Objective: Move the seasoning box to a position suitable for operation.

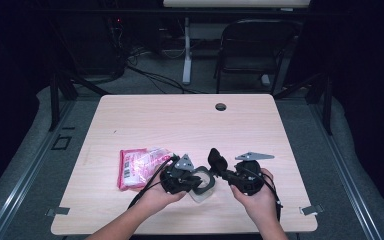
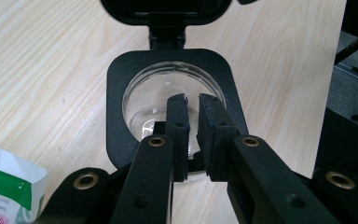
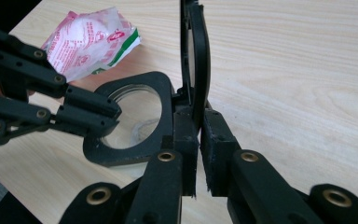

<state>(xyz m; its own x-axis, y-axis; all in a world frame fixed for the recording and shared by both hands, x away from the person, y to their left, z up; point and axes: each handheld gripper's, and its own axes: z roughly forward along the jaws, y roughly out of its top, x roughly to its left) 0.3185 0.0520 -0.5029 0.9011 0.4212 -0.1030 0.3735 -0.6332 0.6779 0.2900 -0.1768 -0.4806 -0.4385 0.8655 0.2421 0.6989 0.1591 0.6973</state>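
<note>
Seen from the high view, a clear container (image 1: 201, 184) with a black square-rimmed top sits on the pale wood-grain worktop (image 1: 180, 125) between the left hand-held gripper (image 1: 196, 181) and the right hand-held gripper (image 1: 219, 165), its hinged lid (image 1: 216, 159) standing open; a crinkled pink packet (image 1: 139, 167) lies just beyond the left one's outer side. In the left gripper view, the nearly closed jaws pinch the near edge of the container's black rim (image 2: 116, 112), one finger inside the round glassy mouth, one outside. In the right gripper view, that gripper's (image 3: 198, 140) jaws are pressed on the thin upright lid (image 3: 198, 56), with the left one (image 3: 107, 119) at the rim opposite. The container looks light and rigid, its clear wall smooth and likely slippery, so the matte black rim is judged the surer hold; the slim lid hinge may be fragile if forced sideways
</note>
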